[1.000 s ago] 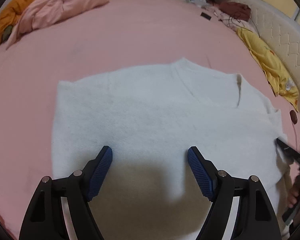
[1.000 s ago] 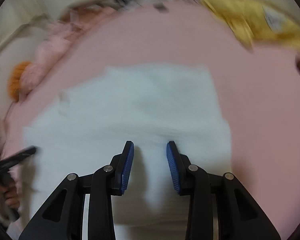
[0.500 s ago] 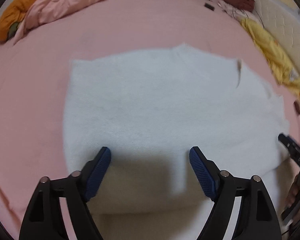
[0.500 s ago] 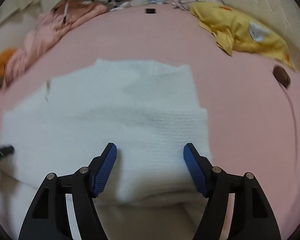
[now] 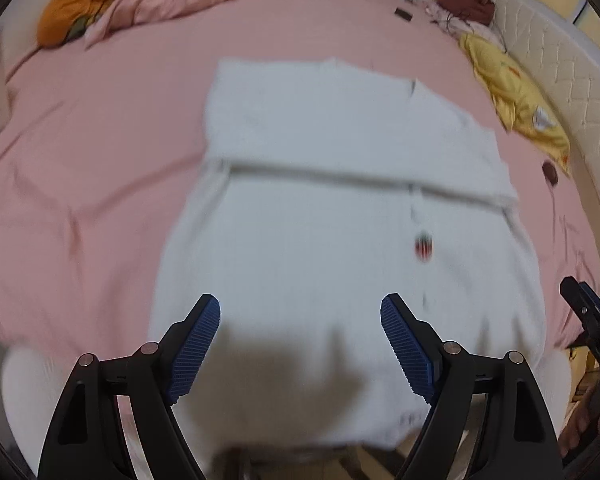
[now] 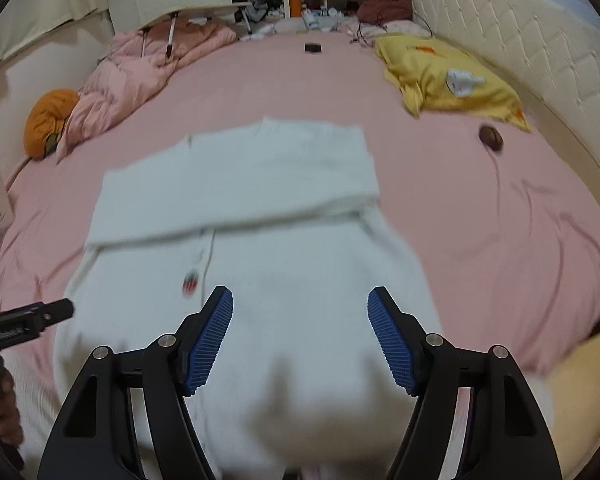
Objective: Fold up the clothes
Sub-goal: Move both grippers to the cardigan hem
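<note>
You have the white sweater (image 6: 236, 240) mid-frame on the pink bed (image 6: 480, 216) with its far part folded over, both the left gripper (image 5: 300, 344) and right gripper (image 6: 300, 336) spread and empty, near half yet to fold.

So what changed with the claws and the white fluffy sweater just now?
Both claws pulled back and up from the white fluffy knit sweater, so more of it shows. The right claw has just been opening; nothing is between its pads. The left claw opened slightly and is empty too. The sweater stays on the pink bedsheet, with the yellow blanket unmoved.
</note>
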Demonstrator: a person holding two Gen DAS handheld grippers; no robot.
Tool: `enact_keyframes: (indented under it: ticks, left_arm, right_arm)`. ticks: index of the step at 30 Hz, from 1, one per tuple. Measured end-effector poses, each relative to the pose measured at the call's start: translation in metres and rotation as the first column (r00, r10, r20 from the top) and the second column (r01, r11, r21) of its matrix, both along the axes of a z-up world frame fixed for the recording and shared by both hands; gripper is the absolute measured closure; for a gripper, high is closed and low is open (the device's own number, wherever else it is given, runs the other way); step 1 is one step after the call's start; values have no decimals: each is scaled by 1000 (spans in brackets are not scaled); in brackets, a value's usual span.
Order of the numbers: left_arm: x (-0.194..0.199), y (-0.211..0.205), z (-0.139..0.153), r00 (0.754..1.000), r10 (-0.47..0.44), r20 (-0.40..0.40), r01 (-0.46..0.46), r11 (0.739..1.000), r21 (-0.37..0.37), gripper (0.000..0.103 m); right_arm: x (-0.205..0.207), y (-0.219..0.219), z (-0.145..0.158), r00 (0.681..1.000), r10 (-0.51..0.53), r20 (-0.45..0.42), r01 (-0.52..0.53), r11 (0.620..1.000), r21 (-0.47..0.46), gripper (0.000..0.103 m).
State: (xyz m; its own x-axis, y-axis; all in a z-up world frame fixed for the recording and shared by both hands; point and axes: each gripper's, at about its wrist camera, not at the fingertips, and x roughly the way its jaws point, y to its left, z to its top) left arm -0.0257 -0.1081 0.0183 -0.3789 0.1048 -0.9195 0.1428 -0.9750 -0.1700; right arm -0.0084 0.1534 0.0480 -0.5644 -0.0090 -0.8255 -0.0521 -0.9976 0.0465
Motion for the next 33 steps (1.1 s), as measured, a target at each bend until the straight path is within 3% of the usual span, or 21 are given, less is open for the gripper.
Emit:
enact_keyframes:
  ticks: [5, 9, 20, 33]
  left_arm:
    - [61, 22, -12, 999, -16, -37, 16, 1000, 11, 20]
    - [84, 36, -31, 997, -76, 1, 76, 996, 56, 20]
    - [97, 38, -16, 995, -90, -48, 91, 996, 19, 20]
    - [94, 26, -28, 997, -80, 18, 78, 993, 83, 20]
  right_arm:
    - [60, -15, -11, 999, 7, 52, -8, 1000, 20, 33]
    - [83, -24, -18, 995, 46, 91, -45, 999, -16, 33]
    - [98, -24, -4, 998, 56, 38, -55, 998, -14, 33]
    - [93, -23, -13, 994, 80, 80, -76, 996, -49, 33]
